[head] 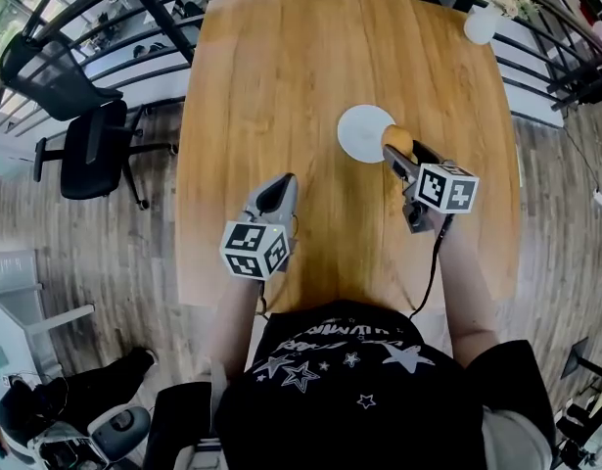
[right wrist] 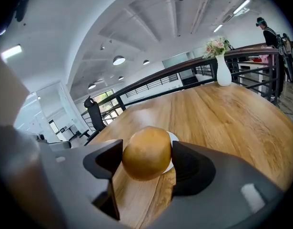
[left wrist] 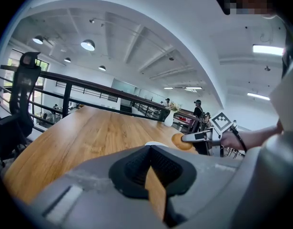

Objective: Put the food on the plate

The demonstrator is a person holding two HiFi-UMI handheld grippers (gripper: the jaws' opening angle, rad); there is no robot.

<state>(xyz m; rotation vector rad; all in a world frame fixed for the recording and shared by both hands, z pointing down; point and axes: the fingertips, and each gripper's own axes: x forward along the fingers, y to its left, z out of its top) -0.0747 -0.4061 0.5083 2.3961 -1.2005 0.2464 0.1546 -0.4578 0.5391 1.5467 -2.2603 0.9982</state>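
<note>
Right hand-held gripper (right wrist: 146, 150) clamps the round bun (right wrist: 145, 161), no long axis; head view shows the plate (head: 359, 130) whole; left hand-held gripper (left wrist: 150, 151) clenched.

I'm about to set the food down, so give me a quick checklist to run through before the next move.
1. Grip on the bun: ok. The right gripper has a pad on each side of it.
2. Plate free: ok. The part in view is bare.
3. Bun over the plate's middle: not ok. It hangs at the plate's near right rim.
4. Left gripper out of the way: ok. It is shut, empty and well to the left of the plate.
5. Vase clear of the path: ok. It stands at the table's far corner.
6. Bun's height above the plate: cannot tell.
</note>
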